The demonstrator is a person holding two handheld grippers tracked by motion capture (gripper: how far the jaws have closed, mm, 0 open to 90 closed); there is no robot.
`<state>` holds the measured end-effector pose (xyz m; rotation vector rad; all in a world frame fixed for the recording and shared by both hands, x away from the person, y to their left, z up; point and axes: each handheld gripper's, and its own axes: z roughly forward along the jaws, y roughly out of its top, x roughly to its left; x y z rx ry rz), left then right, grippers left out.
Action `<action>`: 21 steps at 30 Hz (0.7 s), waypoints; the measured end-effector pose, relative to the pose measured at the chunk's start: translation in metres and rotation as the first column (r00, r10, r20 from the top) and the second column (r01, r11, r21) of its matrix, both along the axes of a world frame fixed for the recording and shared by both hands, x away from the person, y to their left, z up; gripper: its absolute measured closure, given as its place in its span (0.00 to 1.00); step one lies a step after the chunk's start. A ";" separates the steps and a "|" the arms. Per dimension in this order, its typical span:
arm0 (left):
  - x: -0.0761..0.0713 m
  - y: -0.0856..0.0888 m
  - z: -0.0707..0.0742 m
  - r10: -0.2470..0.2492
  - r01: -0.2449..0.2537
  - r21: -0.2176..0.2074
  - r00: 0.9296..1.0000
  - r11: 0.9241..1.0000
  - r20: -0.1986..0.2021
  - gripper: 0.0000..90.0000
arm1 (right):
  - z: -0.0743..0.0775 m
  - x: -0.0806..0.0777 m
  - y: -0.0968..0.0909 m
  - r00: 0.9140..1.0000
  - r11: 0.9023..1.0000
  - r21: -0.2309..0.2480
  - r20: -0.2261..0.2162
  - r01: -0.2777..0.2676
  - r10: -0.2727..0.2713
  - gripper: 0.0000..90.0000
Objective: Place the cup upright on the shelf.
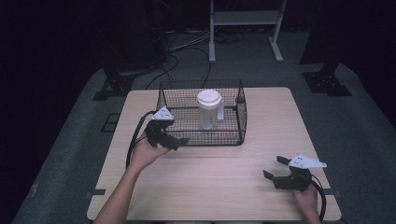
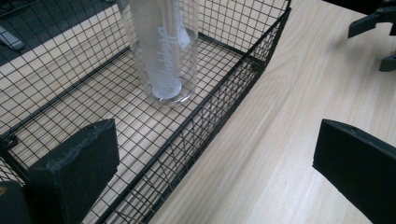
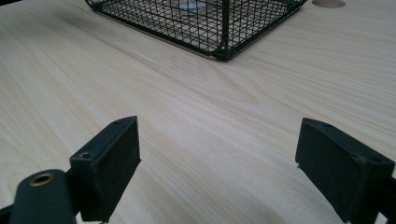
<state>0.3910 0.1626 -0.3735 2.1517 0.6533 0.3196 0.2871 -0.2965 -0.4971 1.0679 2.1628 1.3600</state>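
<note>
A black wire basket [image 1: 219,139] stands on the far middle of the wooden table [image 1: 210,186]. Inside it a clear bottle [image 1: 208,113] with a white lid stands upright. My left gripper [image 1: 175,142] is open at the basket's front left corner. In the left gripper view, the left gripper [image 2: 215,135] straddles the basket's wall [image 2: 233,88], one jaw inside and one outside, and the bottle [image 2: 163,51] stands ahead. My right gripper [image 1: 272,166] hovers open near the table's front right. In the right gripper view, the right gripper [image 3: 217,135] holds nothing, and the basket [image 3: 224,28] lies ahead.
Beyond the table stand a white frame [image 1: 245,18] and black stands, with cables on the grey floor. A round hole [image 3: 329,3] is cut in the tabletop past the basket. The right gripper [image 2: 373,28] appears far off in the left gripper view.
</note>
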 end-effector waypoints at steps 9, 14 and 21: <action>-0.013 0.005 -0.006 -0.011 0.012 -0.038 1.000 0.999 0.010 0.00 | 0.000 0.000 0.000 1.000 1.000 0.000 0.001 0.003 -0.003 0.14; -0.021 0.009 -0.013 -0.009 0.009 -0.051 1.000 0.999 0.014 0.00 | 0.000 0.000 0.001 1.000 1.000 -0.001 0.001 0.005 -0.005 0.14; -0.032 0.013 -0.021 -0.012 0.013 -0.069 1.000 0.998 0.013 0.00 | 0.000 0.000 0.001 1.000 1.000 -0.006 0.000 0.006 -0.006 0.14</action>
